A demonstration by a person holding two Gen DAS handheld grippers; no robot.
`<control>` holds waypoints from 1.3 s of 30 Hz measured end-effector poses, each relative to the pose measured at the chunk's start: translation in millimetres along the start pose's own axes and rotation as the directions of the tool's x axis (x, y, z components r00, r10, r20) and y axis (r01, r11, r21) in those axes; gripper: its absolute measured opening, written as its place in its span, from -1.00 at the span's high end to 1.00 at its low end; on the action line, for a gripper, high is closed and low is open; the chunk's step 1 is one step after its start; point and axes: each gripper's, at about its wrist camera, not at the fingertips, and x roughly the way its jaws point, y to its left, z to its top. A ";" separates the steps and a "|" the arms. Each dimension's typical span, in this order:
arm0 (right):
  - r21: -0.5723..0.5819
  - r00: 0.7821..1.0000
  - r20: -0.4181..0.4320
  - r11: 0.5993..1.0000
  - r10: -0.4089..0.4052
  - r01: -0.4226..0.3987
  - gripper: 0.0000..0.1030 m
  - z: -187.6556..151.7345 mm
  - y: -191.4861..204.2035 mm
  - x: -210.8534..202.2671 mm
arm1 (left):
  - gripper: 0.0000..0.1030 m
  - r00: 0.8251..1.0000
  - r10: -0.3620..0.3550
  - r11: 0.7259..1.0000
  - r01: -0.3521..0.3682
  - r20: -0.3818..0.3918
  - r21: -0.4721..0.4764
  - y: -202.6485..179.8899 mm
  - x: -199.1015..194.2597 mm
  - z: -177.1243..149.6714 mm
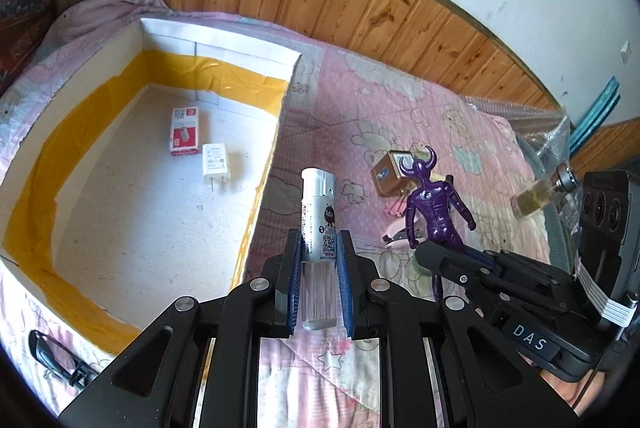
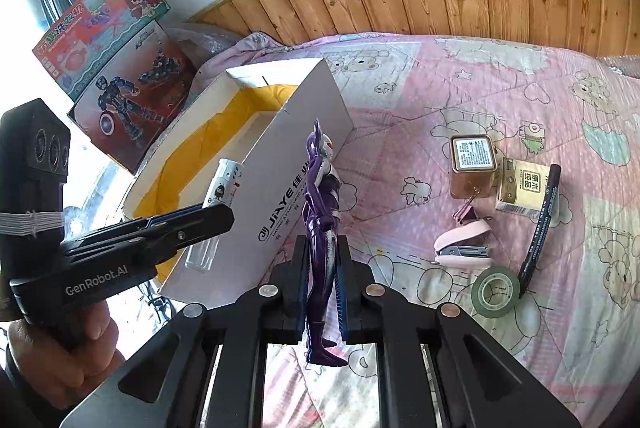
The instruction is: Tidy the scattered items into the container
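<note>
Left gripper [image 1: 319, 264], low centre of its own wrist view, is clenched on a silver spray bottle [image 1: 319, 211] that stands upright between the blue pads, its clear base down among the fingers. To the upper left of that view lies the white container [image 1: 280, 123], a yellow-lined box on the bed [image 1: 460, 115], with a red-and-white packet [image 1: 184, 132] and a white charger [image 1: 215, 160] on its floor. Right of the bottle the right gripper [image 2: 322, 280] grasps a purple figure [image 2: 322, 228] by the legs, horned head up. In the right wrist view a hand [image 2: 56, 360] at the lower left holds the left tool. At the right of that view a tin box [image 2: 473, 163], a yellow carton [image 2: 520, 189], a black marker [image 2: 540, 228], a pink stapler [image 2: 464, 246] and a tape roll [image 2: 496, 292] lie scattered on the pink bedcover, well apart from the container
</note>
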 end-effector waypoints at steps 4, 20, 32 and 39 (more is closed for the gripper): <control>-0.003 1.000 0.012 1.000 -0.001 0.001 0.75 1.5 5.4 -1.2 | 0.67 1.000 0.002 1.000 -0.002 0.008 -0.015 11.8 -7.0 3.4; -0.089 0.999 0.031 0.995 -0.039 0.041 0.75 2.0 34.3 13.2 | 0.67 0.999 0.009 0.995 -0.004 0.048 -0.098 65.6 -9.0 26.8; -0.097 0.998 0.050 0.995 -0.025 0.030 0.75 3.9 52.4 15.2 | 0.67 0.996 0.041 0.984 -0.028 0.075 -0.173 104.6 -7.2 43.8; -0.091 0.998 0.070 0.996 -0.008 0.015 0.76 8.5 59.3 11.8 | 0.67 0.995 0.050 0.979 -0.033 0.081 -0.200 121.0 -6.5 48.1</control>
